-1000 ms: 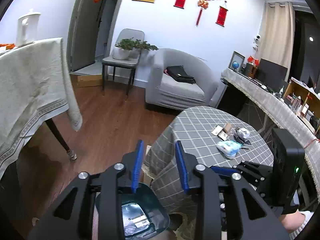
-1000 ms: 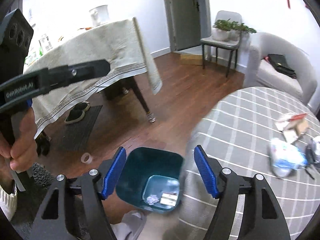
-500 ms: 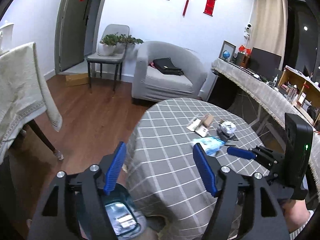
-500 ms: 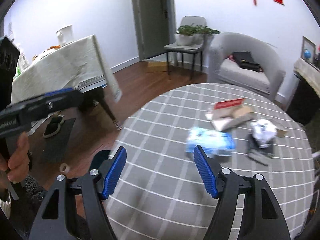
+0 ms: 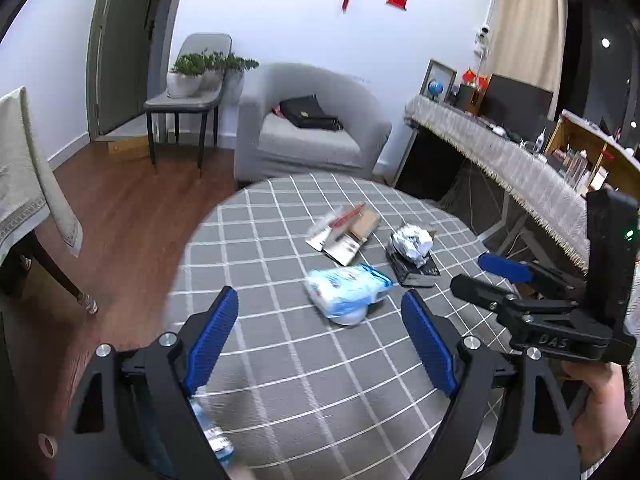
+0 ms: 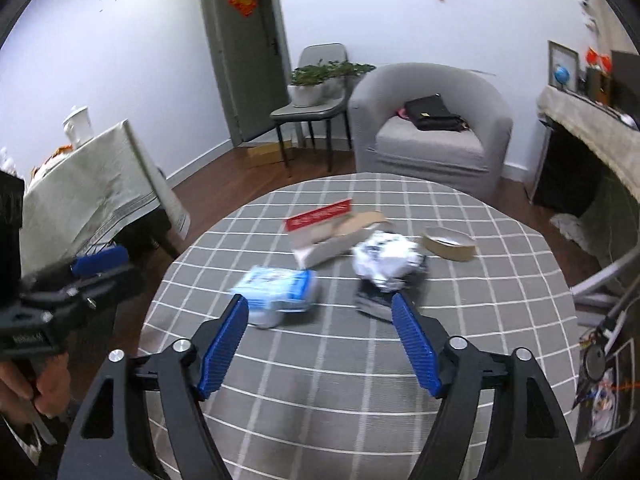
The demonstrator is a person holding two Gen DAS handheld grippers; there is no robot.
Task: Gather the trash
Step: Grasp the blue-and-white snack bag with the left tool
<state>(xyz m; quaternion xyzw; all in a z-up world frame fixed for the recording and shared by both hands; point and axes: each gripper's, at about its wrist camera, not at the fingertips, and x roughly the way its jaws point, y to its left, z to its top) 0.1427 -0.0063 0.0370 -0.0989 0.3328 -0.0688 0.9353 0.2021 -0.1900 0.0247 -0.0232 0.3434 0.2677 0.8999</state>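
A round table with a grey checked cloth (image 5: 280, 360) (image 6: 320, 380) holds the trash. A blue and white plastic pack (image 5: 347, 287) (image 6: 278, 291) lies nearest. Behind it are a flattened carton with a red strip (image 5: 344, 229) (image 6: 324, 229), a crumpled white wad on a dark wrapper (image 5: 412, 250) (image 6: 386, 270) and a shallow brown paper bowl (image 6: 450, 243). My left gripper (image 5: 320, 344) is open and empty above the table, short of the pack. My right gripper (image 6: 320, 344) is open and empty too, and it also shows in the left wrist view (image 5: 486, 276).
A grey armchair (image 5: 312, 128) (image 6: 430, 128) with a black bag stands behind the table. A chair with potted plants (image 5: 192, 84) is by the door. A cloth-covered table (image 6: 88, 184) is at left, a long sideboard (image 5: 500, 160) at right. Wooden floor lies between.
Both grippers swung from over the bin on the floor up and right to face the table. The left jaws opened wide. The trash now lies close in front of both.
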